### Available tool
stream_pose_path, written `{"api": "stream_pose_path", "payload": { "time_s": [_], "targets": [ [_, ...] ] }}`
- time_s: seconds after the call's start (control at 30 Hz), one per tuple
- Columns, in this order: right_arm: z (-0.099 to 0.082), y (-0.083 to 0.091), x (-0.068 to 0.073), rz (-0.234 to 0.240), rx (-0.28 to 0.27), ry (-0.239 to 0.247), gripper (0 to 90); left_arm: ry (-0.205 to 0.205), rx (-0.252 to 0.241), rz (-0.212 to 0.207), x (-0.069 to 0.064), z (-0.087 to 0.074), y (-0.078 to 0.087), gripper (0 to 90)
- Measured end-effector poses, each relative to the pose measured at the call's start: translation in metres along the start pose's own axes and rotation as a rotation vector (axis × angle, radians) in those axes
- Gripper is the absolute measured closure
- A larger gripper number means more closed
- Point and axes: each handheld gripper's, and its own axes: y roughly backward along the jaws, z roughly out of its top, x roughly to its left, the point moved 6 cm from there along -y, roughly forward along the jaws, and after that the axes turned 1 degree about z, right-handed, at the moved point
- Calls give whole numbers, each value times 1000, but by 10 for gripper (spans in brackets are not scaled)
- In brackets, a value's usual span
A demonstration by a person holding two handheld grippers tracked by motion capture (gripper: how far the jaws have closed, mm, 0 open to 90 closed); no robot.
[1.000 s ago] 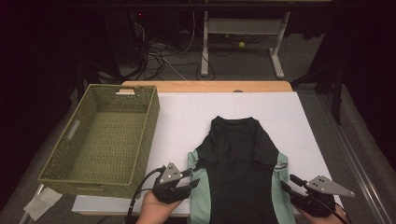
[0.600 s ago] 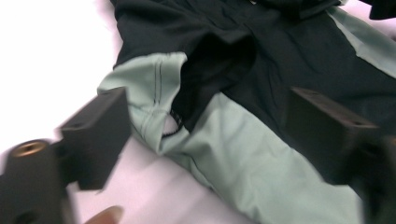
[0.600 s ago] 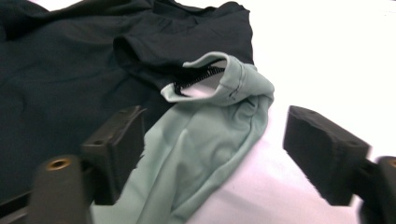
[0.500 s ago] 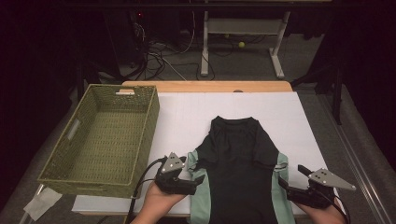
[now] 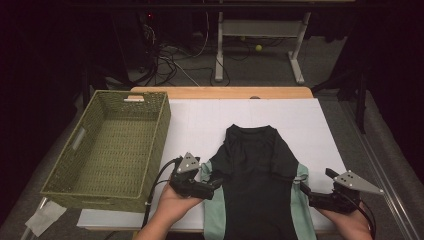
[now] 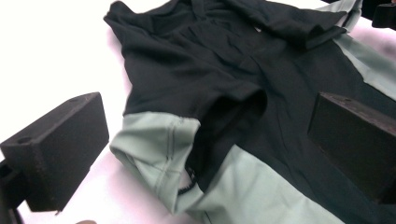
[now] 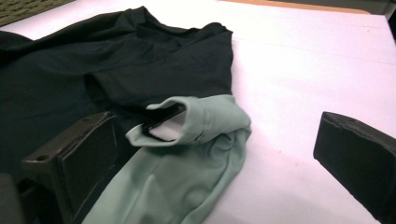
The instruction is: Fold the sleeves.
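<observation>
Shirt [image 5: 256,175] flat on table [image 5: 200,120] | left gripper [image 5: 212,184] — right gripper [image 5: 307,192] just opened, empty

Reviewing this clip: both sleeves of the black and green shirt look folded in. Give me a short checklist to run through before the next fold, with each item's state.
1. Left gripper free of cloth: ok, jaws have just been opening and stand wide, nothing pinched.
2. Right gripper free of cloth: ok, jaws have just been opening, sleeve lies loose between them.
3. Shirt lying flat on the white table: ok, though the body is wrinkled.
4. Left sleeve cuff tucked onto the body: ok.
5. Right sleeve cuff tucked neatly: not ok, it is bunched and its opening gapes.
6. Basket ready to receive: ok, nothing in it.
</observation>
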Motion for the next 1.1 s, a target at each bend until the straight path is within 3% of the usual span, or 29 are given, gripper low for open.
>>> {"api": "stream_pose_path", "payload": {
  "time_s": [0.5, 0.67, 0.9, 1.1],
  "targets": [
    [9, -8, -6, 6, -7, 27, 4, 14, 3, 3, 10, 23, -20, 0],
    [13, -9, -9, 5, -12, 29, 4, 13, 9, 35, 14, 32, -22, 0],
    [15, -11, -12, 2, -11, 33, 4, 16, 27, 44, 22, 48, -35, 9],
    [18, -14, -16, -4, -5, 33, 7, 25, 46, 61, 36, 55, -52, 100]
  ]
}}
